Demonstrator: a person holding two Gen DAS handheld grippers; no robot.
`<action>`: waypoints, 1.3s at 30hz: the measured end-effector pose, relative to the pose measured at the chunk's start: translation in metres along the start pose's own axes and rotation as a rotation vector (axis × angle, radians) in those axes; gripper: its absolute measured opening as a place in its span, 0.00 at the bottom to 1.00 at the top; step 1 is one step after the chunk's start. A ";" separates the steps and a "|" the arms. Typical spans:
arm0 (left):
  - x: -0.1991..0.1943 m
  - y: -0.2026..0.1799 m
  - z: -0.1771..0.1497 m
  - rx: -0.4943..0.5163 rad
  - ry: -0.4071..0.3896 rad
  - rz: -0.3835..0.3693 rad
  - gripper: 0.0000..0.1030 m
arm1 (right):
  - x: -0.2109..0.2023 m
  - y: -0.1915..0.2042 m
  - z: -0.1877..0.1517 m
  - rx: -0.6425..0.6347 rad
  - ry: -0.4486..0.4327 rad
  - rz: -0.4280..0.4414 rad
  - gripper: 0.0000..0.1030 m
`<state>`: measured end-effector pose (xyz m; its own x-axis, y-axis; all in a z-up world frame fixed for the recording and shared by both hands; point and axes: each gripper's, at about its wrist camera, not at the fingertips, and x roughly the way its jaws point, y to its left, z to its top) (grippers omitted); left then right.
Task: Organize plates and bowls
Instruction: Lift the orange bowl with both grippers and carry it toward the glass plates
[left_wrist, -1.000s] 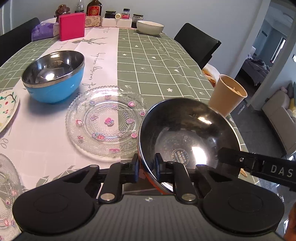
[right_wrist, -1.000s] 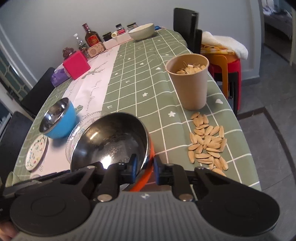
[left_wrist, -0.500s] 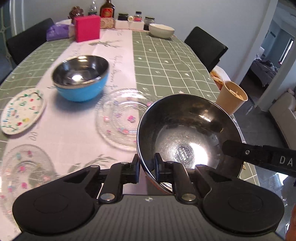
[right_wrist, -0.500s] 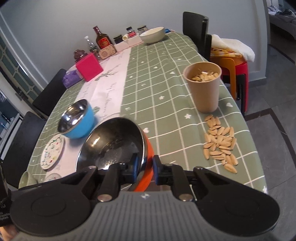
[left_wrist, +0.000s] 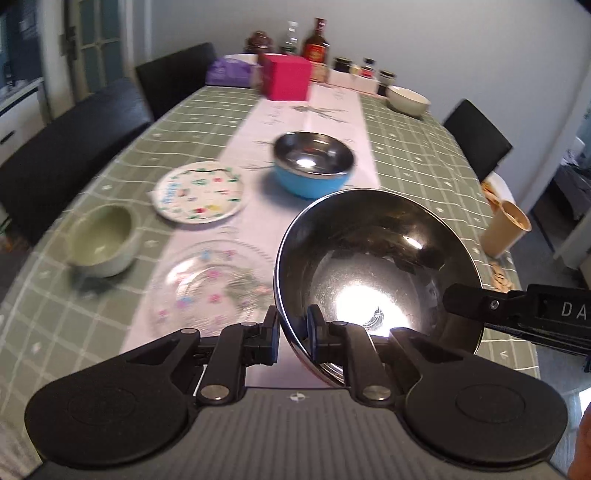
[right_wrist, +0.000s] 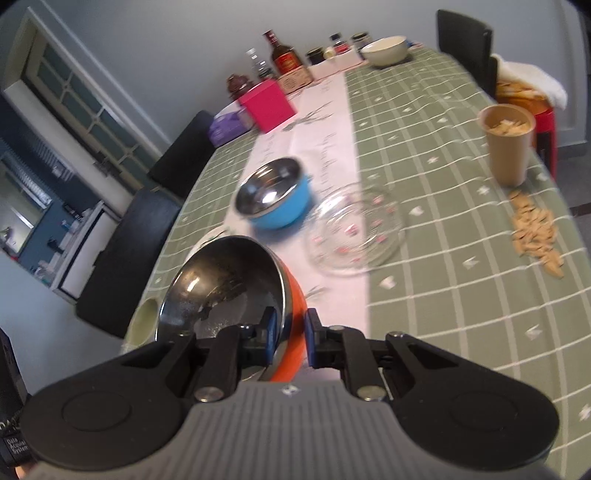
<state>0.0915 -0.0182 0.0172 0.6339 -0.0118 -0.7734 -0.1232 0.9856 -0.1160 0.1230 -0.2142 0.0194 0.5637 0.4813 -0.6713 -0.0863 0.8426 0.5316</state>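
Both grippers hold one steel bowl with an orange outside (left_wrist: 373, 266), lifted above the table. My left gripper (left_wrist: 291, 332) is shut on its near rim. My right gripper (right_wrist: 290, 334) is shut on the opposite rim of the orange bowl (right_wrist: 225, 284). On the table lie a blue steel bowl (left_wrist: 314, 166) (right_wrist: 275, 195), a clear glass flowered plate (left_wrist: 210, 284) (right_wrist: 354, 229), a white flowered plate (left_wrist: 199, 192), a green bowl (left_wrist: 103, 240) and a cream bowl (left_wrist: 408, 99) at the far end.
A tan cup of seeds (right_wrist: 506, 142) stands at the right edge with loose seeds (right_wrist: 535, 232) beside it. A pink box (left_wrist: 286, 75), bottles and jars (left_wrist: 317, 51) stand at the far end. Black chairs (left_wrist: 66, 162) surround the table.
Both grippers have risen and swung left with the orange bowl. The green bowl and white flowered plate have come into the left wrist view.
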 end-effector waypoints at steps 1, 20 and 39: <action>-0.008 0.008 -0.004 -0.007 -0.009 0.017 0.16 | 0.001 0.011 -0.005 -0.009 0.011 0.010 0.13; -0.009 0.119 -0.079 -0.178 0.091 0.073 0.16 | 0.051 0.085 -0.101 -0.124 0.149 0.018 0.13; 0.004 0.138 -0.097 -0.162 0.083 0.106 0.14 | 0.082 0.097 -0.130 -0.161 0.174 -0.051 0.13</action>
<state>0.0031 0.1016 -0.0622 0.5463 0.0698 -0.8347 -0.3109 0.9422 -0.1247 0.0543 -0.0612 -0.0511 0.4221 0.4594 -0.7816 -0.1990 0.8880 0.4145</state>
